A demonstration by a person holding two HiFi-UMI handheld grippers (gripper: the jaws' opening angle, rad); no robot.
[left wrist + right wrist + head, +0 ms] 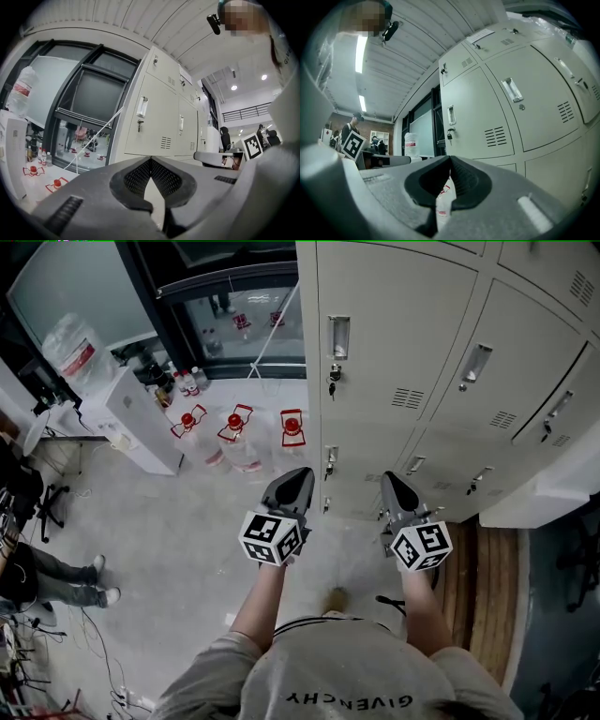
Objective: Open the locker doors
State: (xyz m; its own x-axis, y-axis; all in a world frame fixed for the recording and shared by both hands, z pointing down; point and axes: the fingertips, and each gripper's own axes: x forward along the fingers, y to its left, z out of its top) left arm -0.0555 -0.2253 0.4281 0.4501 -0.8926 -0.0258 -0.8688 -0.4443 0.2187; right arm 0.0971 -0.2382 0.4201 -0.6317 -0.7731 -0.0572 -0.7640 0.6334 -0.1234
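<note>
Facing lockers (412,343), upper right of frame, doors apparently shut. Approach step, likely. Both left tongs (292,486) and right tongs (401,491) pressed together, empty, apart from doors. Next: reach recessed handle (338,337), hook, pull.

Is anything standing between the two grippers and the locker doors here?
Nothing visible does. The left gripper and right gripper, both shut and empty, face the locker doors with only open air between. The water jugs stand on the floor at the lockers' left, low and aside.
</note>
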